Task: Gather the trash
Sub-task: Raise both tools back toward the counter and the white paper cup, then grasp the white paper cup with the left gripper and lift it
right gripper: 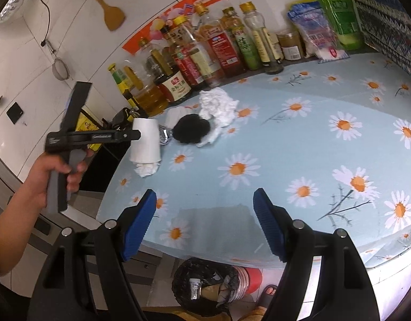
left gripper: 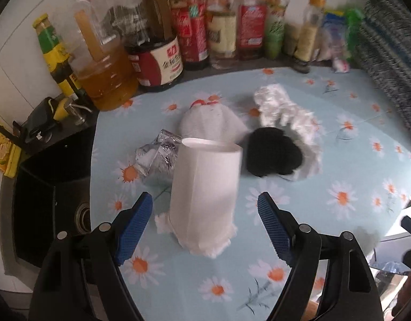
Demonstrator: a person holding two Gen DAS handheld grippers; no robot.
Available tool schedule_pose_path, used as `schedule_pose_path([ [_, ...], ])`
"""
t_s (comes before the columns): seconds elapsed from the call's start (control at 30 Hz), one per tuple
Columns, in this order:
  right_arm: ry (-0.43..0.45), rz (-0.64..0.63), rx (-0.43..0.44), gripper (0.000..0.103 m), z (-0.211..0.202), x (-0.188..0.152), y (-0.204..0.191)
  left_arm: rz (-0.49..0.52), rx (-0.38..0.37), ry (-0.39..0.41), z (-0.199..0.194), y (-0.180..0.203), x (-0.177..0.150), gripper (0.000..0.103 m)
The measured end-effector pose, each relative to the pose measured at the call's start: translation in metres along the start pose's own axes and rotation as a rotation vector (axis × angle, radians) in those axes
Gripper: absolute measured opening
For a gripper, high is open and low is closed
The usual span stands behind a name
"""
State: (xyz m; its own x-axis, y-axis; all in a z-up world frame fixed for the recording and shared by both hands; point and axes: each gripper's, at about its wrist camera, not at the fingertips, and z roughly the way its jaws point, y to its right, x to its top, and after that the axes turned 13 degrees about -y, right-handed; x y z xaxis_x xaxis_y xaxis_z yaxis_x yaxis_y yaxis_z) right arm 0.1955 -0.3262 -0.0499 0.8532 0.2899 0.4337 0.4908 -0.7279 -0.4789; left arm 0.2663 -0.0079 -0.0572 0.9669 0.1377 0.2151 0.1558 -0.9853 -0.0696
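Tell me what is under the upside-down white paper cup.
White tissue pokes out from under the paper cup at its lower rim on both sides. How much more is inside is hidden by the cup wall. The left tongs stand open around it.

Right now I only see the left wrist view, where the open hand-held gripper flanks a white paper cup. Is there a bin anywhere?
Observer: Yes. A bin with a black liner stands on the floor, below the table's near edge.
Operator: Is anything in it?
Observer: Yes, a silvery piece and other scraps lie inside.
Operator: Where is the right hand-held gripper?
Observer: The right hand-held gripper is open and holds nothing, above the near edge of the daisy tablecloth.
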Motion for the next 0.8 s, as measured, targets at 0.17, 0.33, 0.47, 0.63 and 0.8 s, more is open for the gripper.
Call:
schedule_pose_path([
  [0.17,-0.014,0.013,0.024,0.074,0.004,0.009,0.025,0.001,0.042,-0.045,0.021,0.005,0.021,0.078],
  [0.33,-0.036,0.031,0.054,0.074,0.013,0.022,0.039,0.001,0.076,-0.071,0.031,0.008,0.028,0.061],
  [0.47,-0.045,0.019,0.062,0.074,0.02,0.03,0.041,0.014,0.079,-0.063,0.031,0.008,0.028,0.06],
  [0.63,-0.046,0.007,0.077,0.074,0.023,0.041,0.039,-0.007,0.067,0.004,0.011,0.007,0.026,0.06],
  [0.8,-0.072,-0.022,0.063,0.074,0.039,0.06,0.03,-0.044,0.04,0.092,-0.022,0.002,0.019,0.06],
])
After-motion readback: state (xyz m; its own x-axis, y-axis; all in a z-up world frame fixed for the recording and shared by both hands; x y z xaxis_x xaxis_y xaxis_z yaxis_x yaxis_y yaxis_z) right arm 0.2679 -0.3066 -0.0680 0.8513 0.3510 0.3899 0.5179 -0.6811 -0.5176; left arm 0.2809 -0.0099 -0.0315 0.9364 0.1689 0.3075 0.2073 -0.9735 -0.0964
